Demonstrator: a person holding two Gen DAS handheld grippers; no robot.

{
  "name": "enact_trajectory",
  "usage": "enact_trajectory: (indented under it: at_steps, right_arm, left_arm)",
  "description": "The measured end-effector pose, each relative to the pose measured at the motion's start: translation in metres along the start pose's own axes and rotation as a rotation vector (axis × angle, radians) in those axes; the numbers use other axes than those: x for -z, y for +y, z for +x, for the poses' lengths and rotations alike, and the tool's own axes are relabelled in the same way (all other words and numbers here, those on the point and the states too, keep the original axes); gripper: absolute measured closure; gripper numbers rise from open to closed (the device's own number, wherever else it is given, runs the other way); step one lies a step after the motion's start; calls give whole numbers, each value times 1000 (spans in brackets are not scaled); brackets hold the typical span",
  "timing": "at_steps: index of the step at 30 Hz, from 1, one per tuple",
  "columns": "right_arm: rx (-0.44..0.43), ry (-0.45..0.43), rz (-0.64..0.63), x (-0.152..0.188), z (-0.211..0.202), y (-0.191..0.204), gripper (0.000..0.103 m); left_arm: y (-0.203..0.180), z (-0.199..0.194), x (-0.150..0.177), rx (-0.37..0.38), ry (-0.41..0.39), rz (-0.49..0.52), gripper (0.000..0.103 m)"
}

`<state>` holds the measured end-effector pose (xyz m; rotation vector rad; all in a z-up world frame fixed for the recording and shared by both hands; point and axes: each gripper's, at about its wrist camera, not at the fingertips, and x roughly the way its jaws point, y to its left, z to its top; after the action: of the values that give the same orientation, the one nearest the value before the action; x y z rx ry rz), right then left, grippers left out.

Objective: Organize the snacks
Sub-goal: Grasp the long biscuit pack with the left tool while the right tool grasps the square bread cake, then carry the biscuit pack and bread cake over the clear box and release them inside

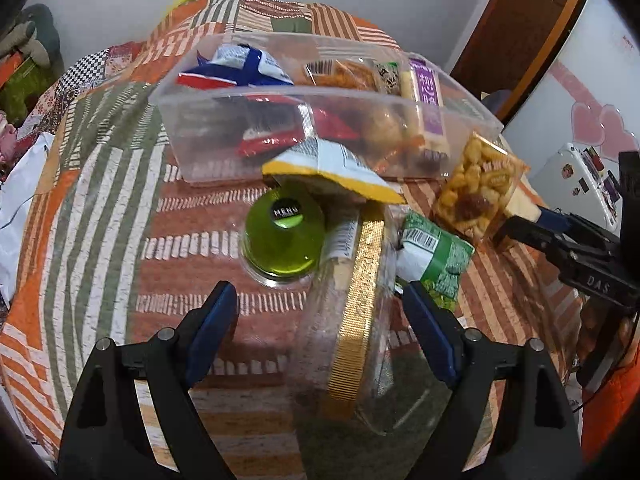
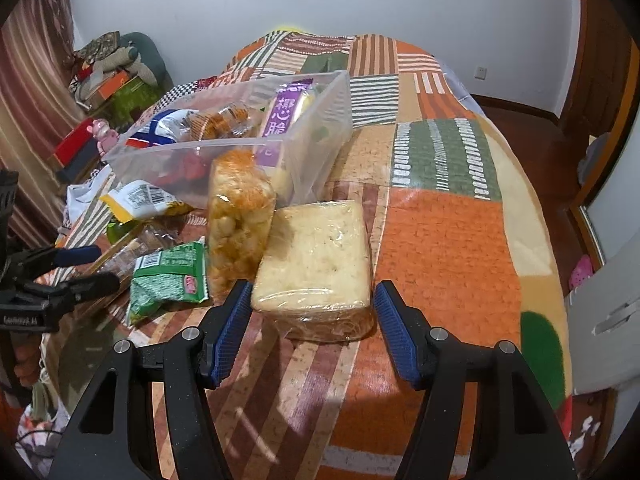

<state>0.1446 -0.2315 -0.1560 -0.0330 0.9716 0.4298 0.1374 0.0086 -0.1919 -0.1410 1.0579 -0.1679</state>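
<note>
On the patchwork bedspread stands a clear bin [image 1: 200, 140] [image 2: 320, 136] holding several snack packs. In front of it lie a yellow-edged bag [image 1: 332, 168], a green-lidded jar [image 1: 284, 240], a green packet [image 1: 436, 256] [image 2: 168, 280] and a bag of yellow puffs [image 1: 476, 192] [image 2: 240, 216]. My left gripper [image 1: 320, 286] [image 2: 96, 266] is open, straddling a clear pack with a gold band [image 1: 356, 312] without touching it. My right gripper [image 2: 313, 285] [image 1: 520, 220] is open, its pads flanking the near end of a wrapped bread block [image 2: 316, 256] that rests on the bed.
The bedspread [image 2: 440, 240] falls away to a wooden floor [image 2: 540, 136] on the right. A white cupboard door [image 2: 608, 280] stands close by. Piled clutter and a curtain [image 2: 32, 120] fill the left side. A white case with stickers [image 1: 580, 184] lies at the right.
</note>
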Motion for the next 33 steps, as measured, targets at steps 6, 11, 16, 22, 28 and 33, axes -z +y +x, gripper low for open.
enact_trajectory:
  at_steps: [6,11,16,22,28,33]
  right_arm:
    - [-26,5,34,-2,8,-4,43]
    - [-14,1,22,-4,11,-3,44]
    - [-21,-9,38,-4,9,-5,46]
    - [-24,-22,46,-3,2,-4,48]
    - [-26,-46,59,1,-11,-6,50]
    - [-28,-80,67,-1,-27,-9,50]
  left_arm:
    - [-4,7,6,2,-11,17,39]
    - [-19,11,7,-9,-22,66,58]
    - [-22,11,8,-1,-35,77,64]
    - [-26,-1,15,-9,-52,89,67]
    - [-26,-15,17,-8,-72,90,68]
    - [-28,-30,18,1,-97,82,68]
